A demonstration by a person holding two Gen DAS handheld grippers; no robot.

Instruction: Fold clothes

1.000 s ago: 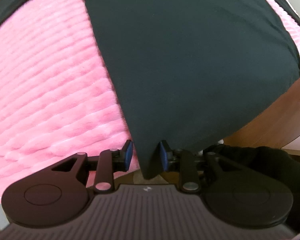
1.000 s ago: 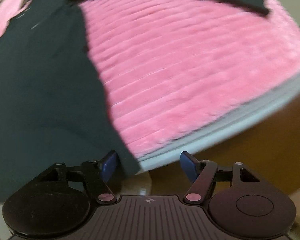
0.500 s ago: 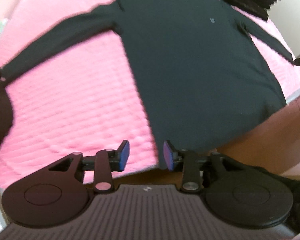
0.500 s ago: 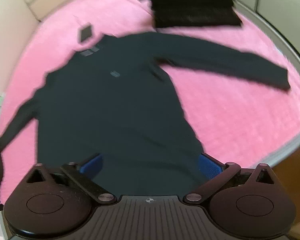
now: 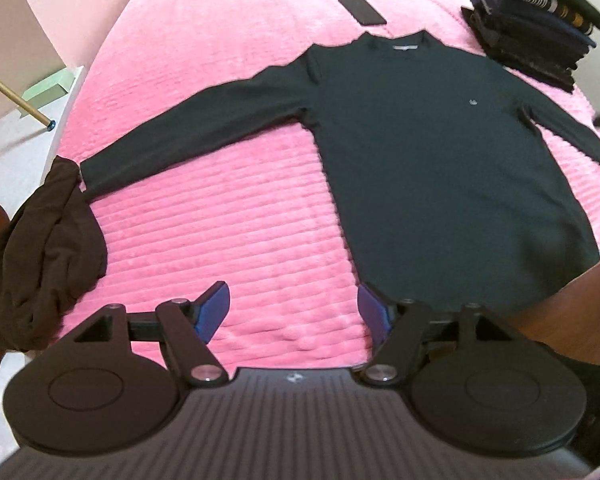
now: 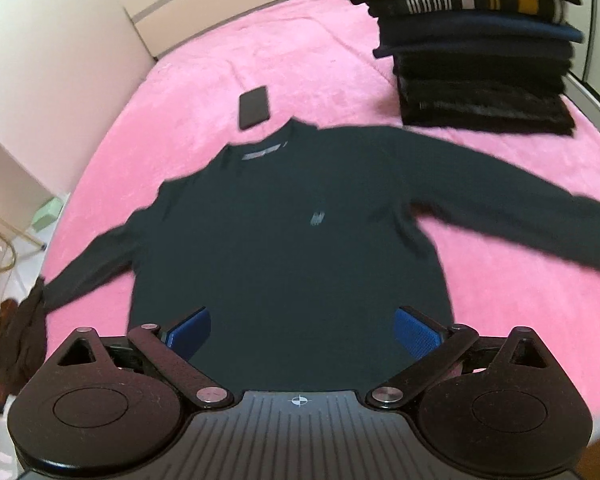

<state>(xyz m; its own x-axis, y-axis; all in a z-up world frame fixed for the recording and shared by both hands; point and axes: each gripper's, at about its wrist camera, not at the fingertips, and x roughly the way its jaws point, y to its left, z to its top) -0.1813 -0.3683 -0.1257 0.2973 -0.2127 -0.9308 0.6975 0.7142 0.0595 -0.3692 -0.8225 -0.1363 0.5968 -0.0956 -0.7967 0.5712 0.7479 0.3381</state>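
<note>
Blue-padded jaws wide open, both empty: my left gripper and right gripper hover by the hem of the dark long-sleeve shirt, flat on the pink bed, collar far, sleeves out sideways.

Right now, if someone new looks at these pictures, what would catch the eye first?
A dark long-sleeved shirt lies spread flat, sleeves out, on the bright pink blanket. Beyond its right sleeve stands a tall stack of folded clothes, and a black phone lies just past the collar.
</note>
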